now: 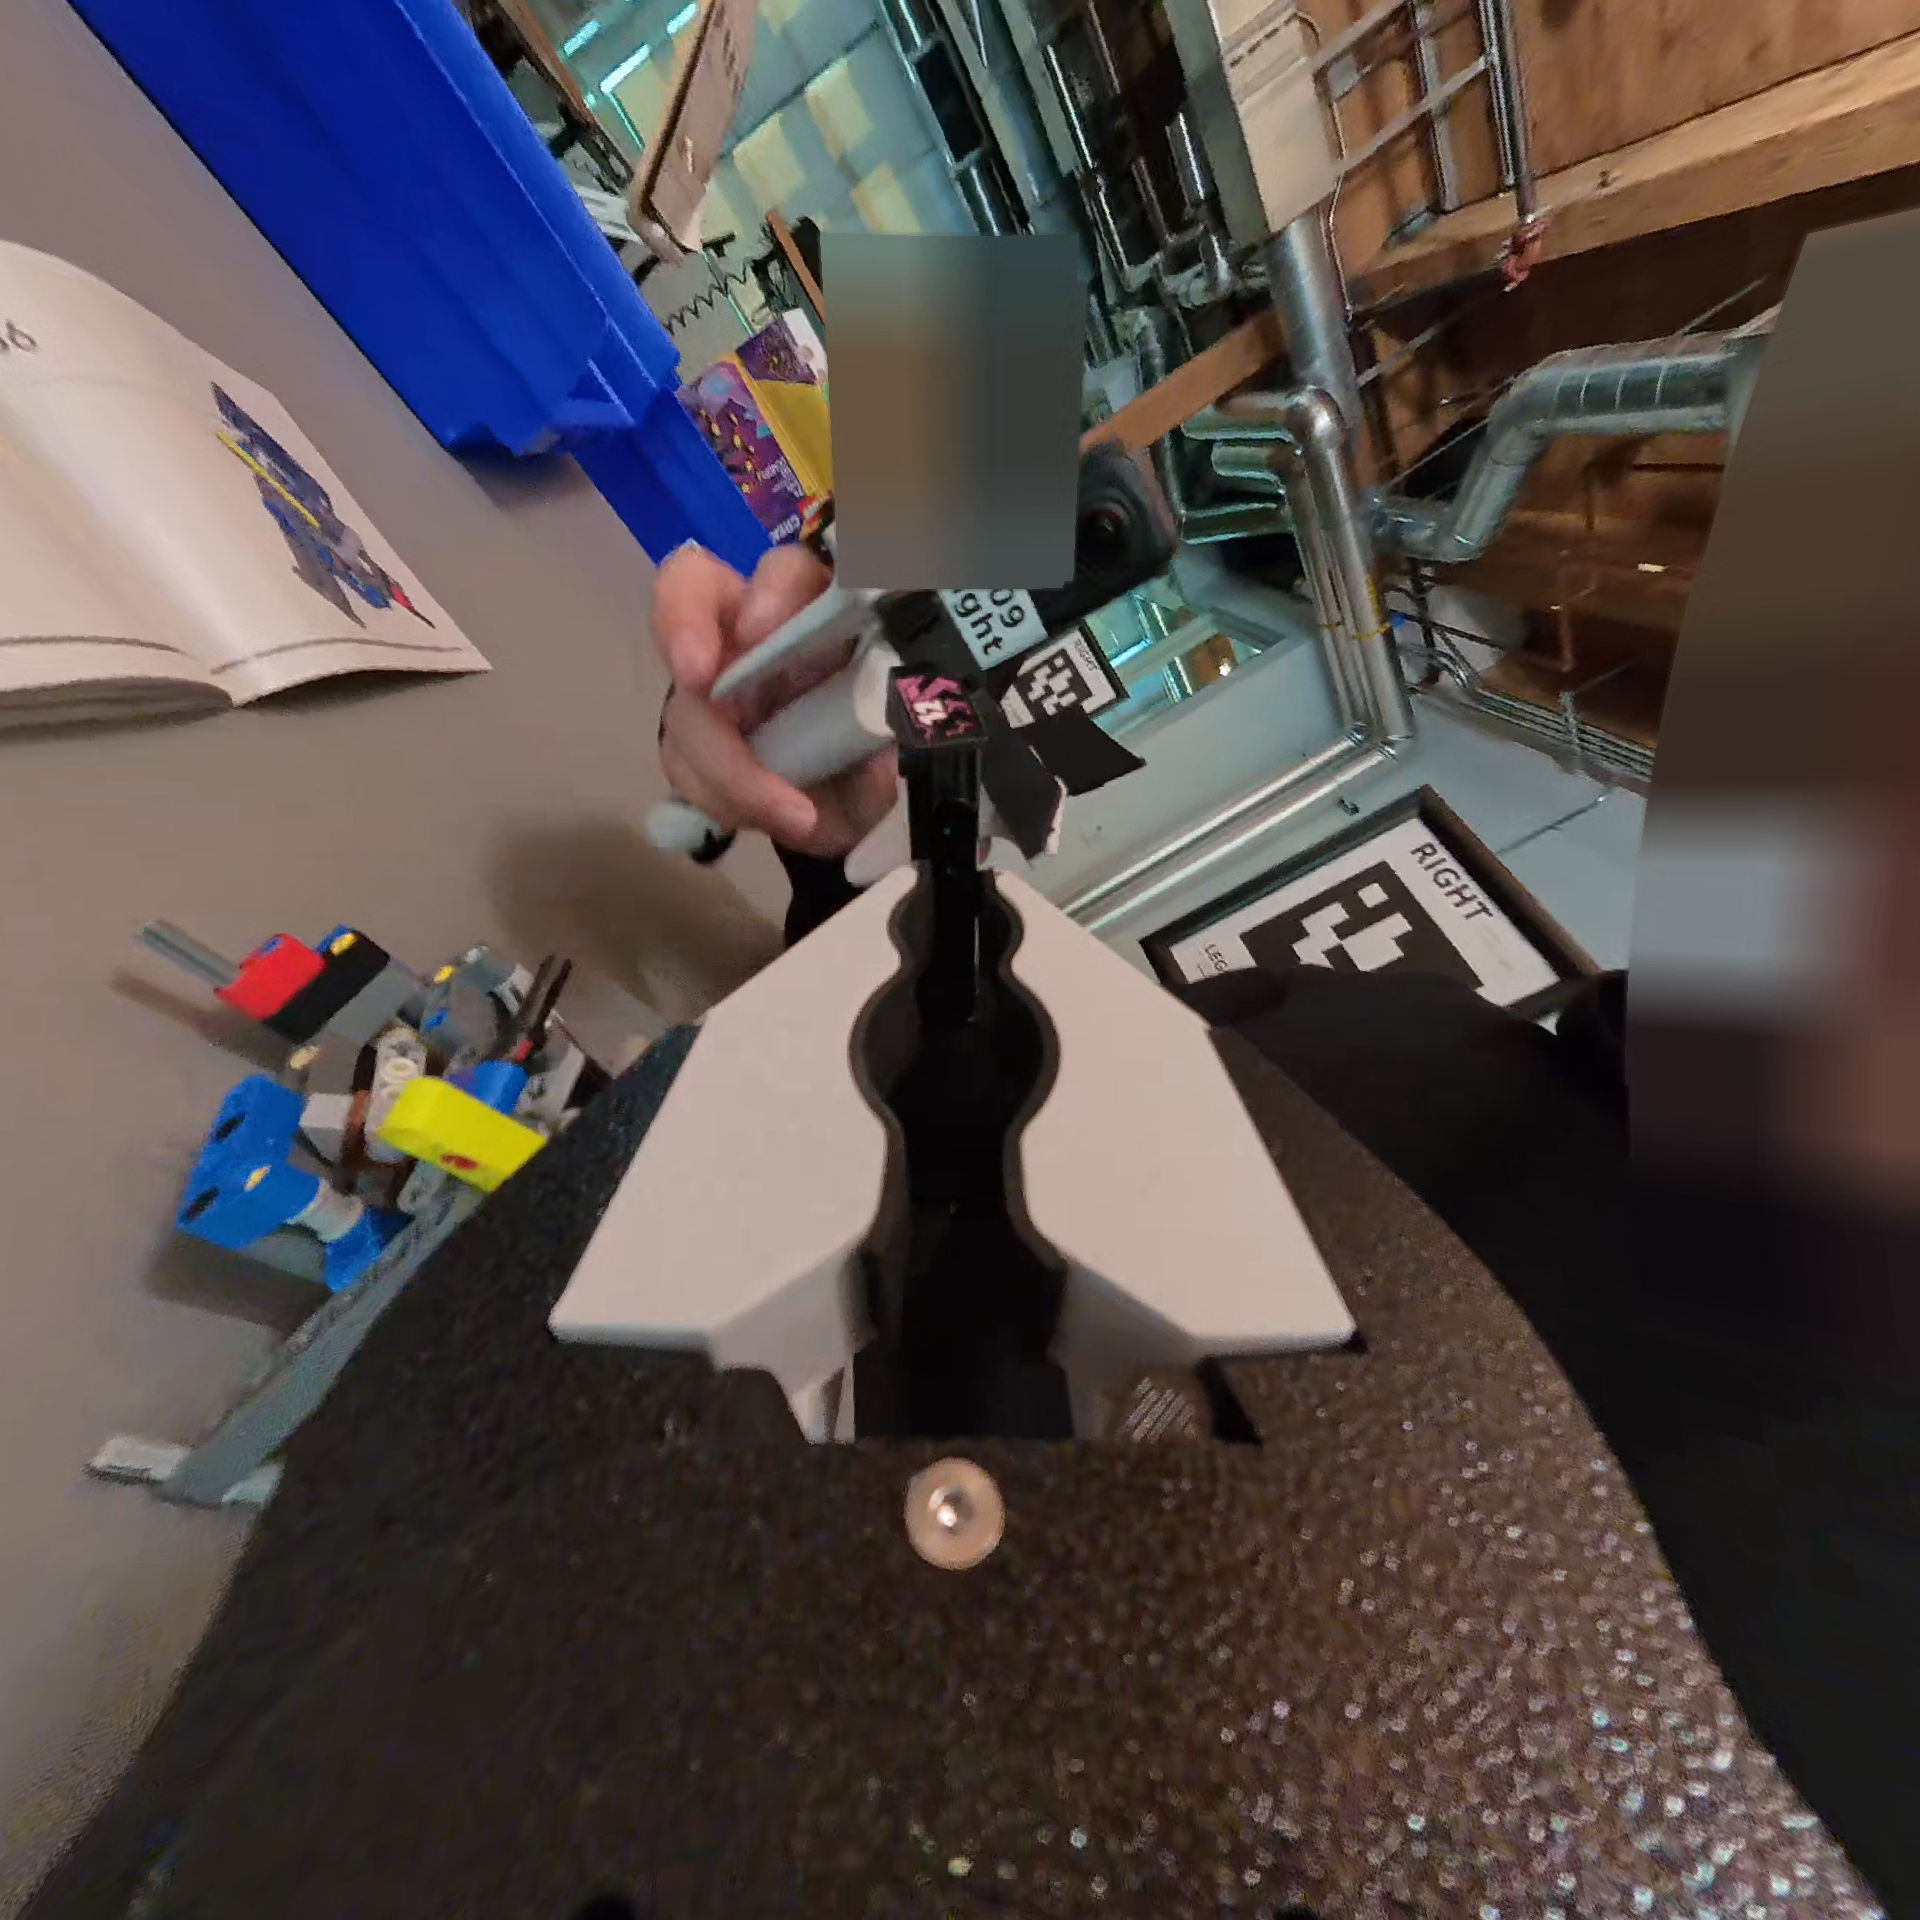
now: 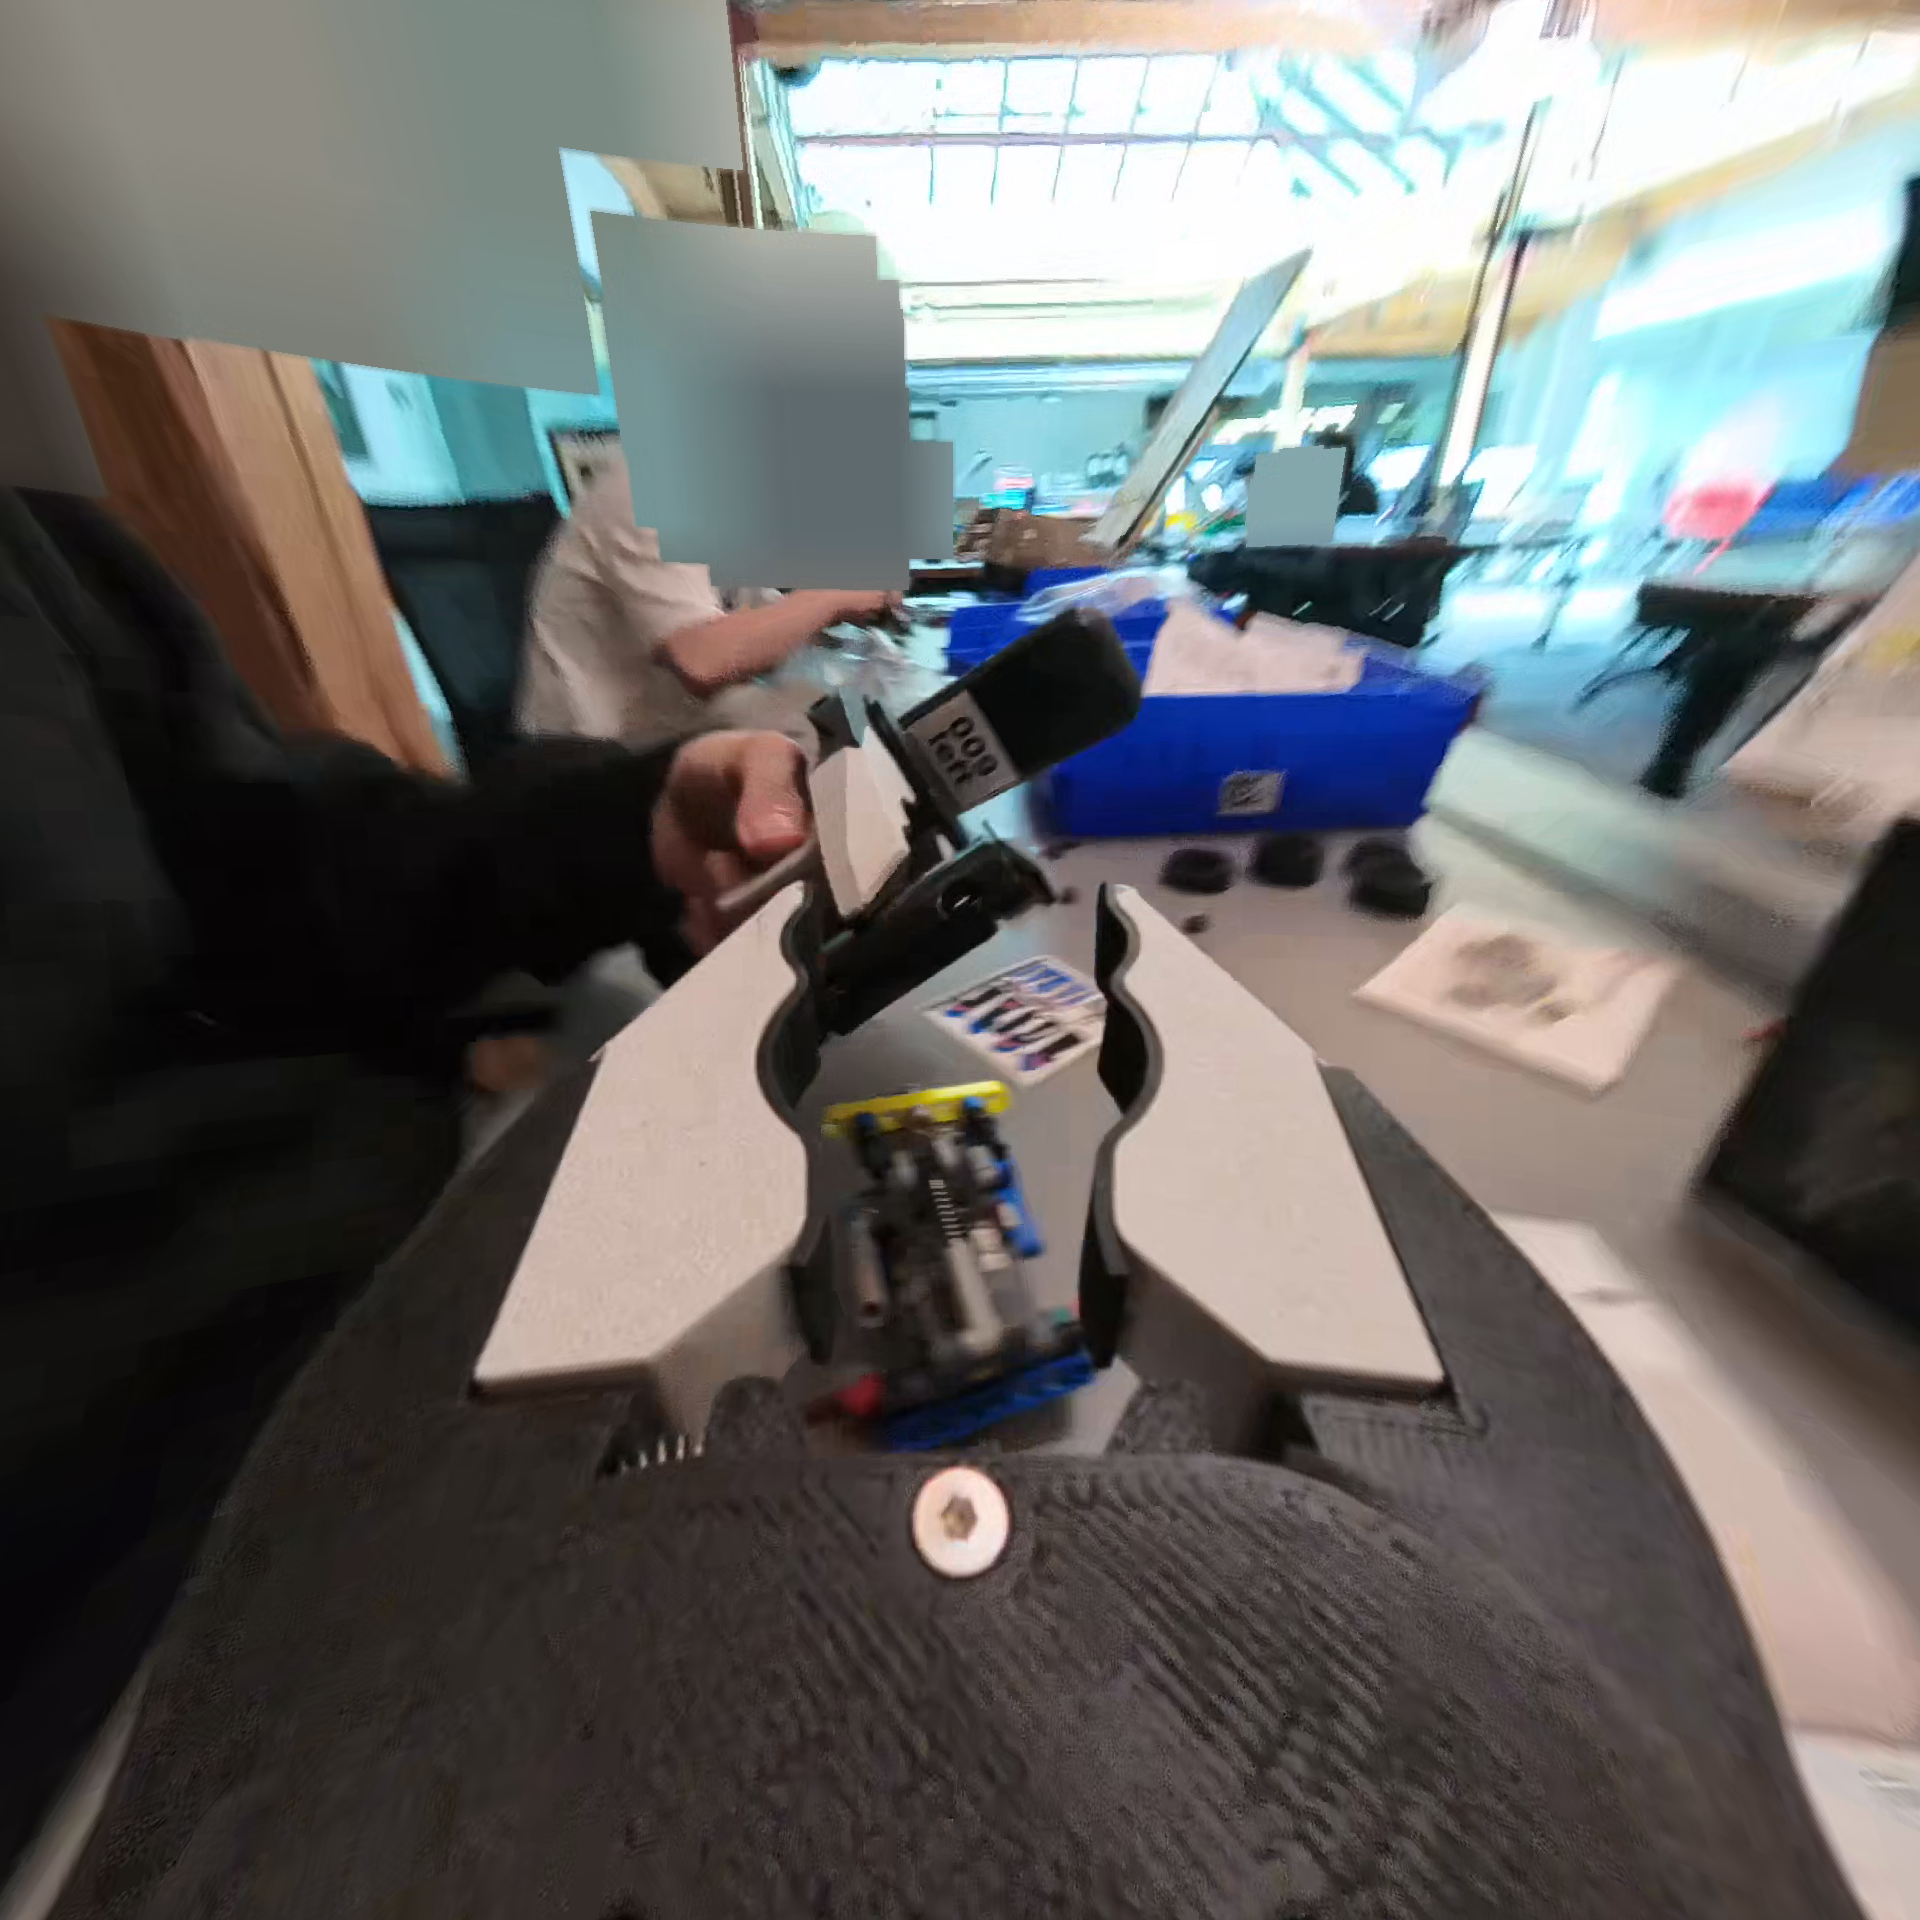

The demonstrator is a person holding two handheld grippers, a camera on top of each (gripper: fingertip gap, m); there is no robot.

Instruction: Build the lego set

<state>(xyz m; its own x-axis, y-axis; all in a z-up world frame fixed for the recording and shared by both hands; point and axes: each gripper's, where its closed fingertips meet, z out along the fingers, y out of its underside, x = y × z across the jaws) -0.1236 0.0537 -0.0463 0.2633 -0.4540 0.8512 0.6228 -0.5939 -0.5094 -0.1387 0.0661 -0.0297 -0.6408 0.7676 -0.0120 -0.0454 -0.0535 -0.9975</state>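
booklet [image 1: 156, 540] lies on the table [image 1: 499, 790], bin [image 1: 416, 208] behind it, brick model [image 1: 353, 1101] in front.

Grey table [image 1: 436, 810]: open booklet [image 1: 156, 540], brick model [image 1: 374, 1101], blue bin [image 1: 436, 239], sticker sheet [image 2: 1023, 1016].

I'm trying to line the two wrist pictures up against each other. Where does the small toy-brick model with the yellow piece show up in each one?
Left wrist view: the brick model lies on the grey table at lower left, beside the left gripper.
Right wrist view: the same model sits low at centre, seen between the fingers of the open right gripper.
Shared landmark: the blue bin.
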